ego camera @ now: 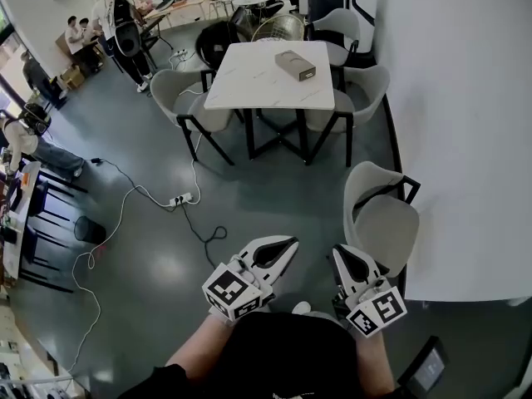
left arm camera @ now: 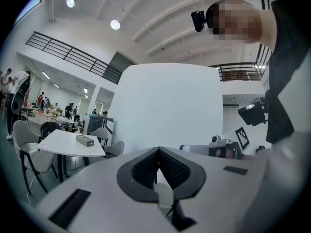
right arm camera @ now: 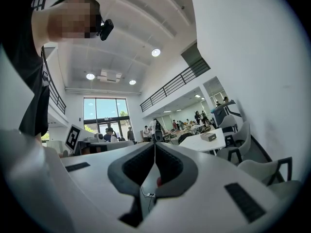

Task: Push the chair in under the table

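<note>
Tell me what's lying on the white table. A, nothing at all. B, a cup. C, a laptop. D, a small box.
D: the head view shows a small box lying on the table, and nothing else on it.

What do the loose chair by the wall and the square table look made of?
Chair: light grey one-piece curved shell with an even matte look, probably moulded plastic, though the seat may be padded. The thin black legs are likely painted metal.
Table: white top with faint grey veining, so stone or marble-look laminate; can't tell which. The slim black crossed frame is probably metal.
</note>
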Demonstrator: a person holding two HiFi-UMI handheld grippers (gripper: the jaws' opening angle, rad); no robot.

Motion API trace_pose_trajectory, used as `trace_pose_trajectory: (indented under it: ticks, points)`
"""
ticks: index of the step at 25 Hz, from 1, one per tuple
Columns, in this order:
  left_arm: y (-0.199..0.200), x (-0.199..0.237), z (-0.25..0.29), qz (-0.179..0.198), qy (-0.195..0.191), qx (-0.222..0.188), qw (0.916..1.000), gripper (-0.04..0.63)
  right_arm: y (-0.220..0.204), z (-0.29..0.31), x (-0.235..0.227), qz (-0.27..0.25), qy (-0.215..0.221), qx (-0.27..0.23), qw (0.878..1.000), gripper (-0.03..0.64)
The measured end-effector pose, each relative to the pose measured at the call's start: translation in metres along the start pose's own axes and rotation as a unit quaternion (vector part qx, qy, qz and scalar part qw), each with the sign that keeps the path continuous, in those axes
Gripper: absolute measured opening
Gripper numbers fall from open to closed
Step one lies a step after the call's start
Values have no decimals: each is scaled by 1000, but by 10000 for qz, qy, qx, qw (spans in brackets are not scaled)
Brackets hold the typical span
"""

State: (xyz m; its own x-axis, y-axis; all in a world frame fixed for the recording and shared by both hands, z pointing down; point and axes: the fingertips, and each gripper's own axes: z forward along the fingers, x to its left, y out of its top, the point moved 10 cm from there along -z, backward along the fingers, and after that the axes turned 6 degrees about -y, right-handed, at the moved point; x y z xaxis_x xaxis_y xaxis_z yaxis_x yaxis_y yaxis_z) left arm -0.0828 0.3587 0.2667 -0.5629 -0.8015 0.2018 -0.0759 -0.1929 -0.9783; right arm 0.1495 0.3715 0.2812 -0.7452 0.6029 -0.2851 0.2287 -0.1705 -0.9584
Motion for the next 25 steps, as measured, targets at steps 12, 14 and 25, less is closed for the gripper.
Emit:
trace_pose_trajectory:
  ticks: [12,14,25]
  points:
    - [-9,-10,44,-56,181,63,9998,2,2,-21,-51,240,-105,11,9997,11]
    - [-10,-4,51,-77,146,73,9998,2,2,-18,-57,256,-151,15,9996,11]
    - [-9,78,82,-288,-135,80,9995,2,-5,52,-94,325,-476,162,9982,11]
